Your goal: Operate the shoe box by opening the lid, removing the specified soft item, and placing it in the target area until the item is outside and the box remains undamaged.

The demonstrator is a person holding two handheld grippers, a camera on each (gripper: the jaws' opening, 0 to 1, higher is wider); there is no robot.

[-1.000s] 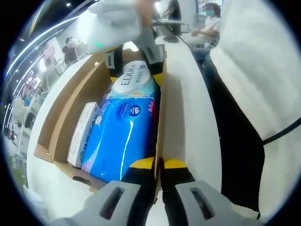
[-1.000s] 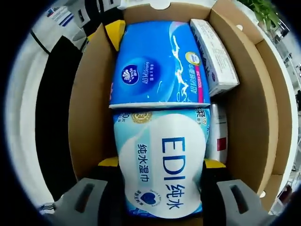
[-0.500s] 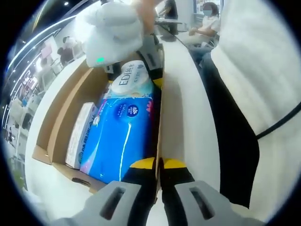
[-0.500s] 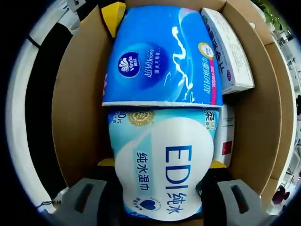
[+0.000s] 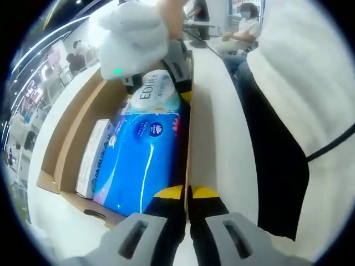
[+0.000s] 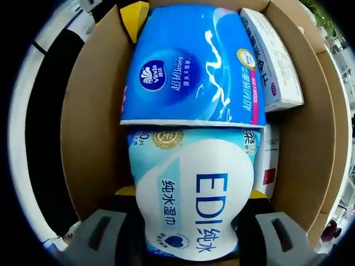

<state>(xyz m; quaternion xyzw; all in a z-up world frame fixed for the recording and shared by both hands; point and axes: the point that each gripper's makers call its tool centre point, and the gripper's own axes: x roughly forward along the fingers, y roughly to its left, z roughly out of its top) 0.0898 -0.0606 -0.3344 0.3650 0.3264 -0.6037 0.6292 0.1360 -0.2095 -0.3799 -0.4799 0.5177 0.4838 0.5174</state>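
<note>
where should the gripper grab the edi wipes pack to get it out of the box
Grip the EDI wipes pack across its two long side edges, coming straight down from above. It lies flat with its label up, and the right gripper already straddles it, one jaw on each side. Its far end butts against the blue tissue pack, so the ends offer no room.

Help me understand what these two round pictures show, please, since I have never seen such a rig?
A person holds a hand-held gripper in each hand, with a fisheye camera on each. The right gripper view looks down into an open cardboard shoe box; the right hand-held gripper straddles the pale EDI wipes pack. Beyond that lie a blue tissue pack and a white carton. In the left gripper view, the left hand-held gripper pinches the box's side wall.
</note>
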